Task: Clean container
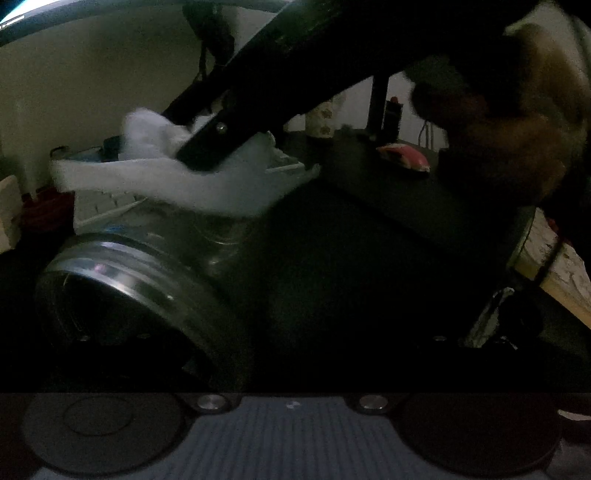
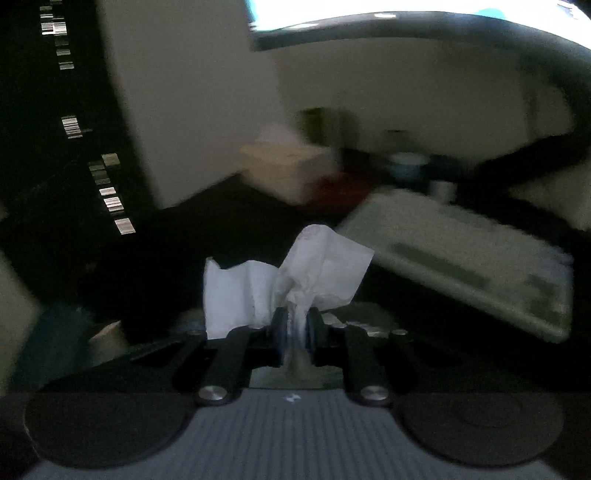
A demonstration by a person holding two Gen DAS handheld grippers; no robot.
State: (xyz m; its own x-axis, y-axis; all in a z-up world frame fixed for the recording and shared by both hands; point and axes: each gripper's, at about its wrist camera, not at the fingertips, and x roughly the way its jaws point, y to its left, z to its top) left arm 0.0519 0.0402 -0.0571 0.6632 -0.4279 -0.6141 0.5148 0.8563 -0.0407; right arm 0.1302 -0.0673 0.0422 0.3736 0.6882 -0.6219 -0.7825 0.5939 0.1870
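Observation:
A clear jar (image 1: 147, 266) with a shiny metal-looking rim lies tilted close to the camera in the left wrist view, mouth toward the lower left. My left gripper (image 1: 236, 295) stands wide around it; its fingers are nearly lost in the dark and seem to clamp the jar's sides. From the upper right my right gripper (image 1: 199, 155) reaches in with a white tissue (image 1: 147, 177), which rests on the jar's upper side. In the right wrist view the right gripper (image 2: 295, 328) is shut on the crumpled tissue (image 2: 288, 280). The jar is not visible there.
A white keyboard (image 2: 461, 266) lies on the dark desk (image 1: 369, 221) behind the jar. A beige box (image 2: 280, 173), a cup (image 2: 406, 166) and a monitor edge (image 2: 406, 33) stand further back. A pink object (image 1: 406, 158) sits at the right. A person's hand (image 1: 517, 129) holds the right gripper.

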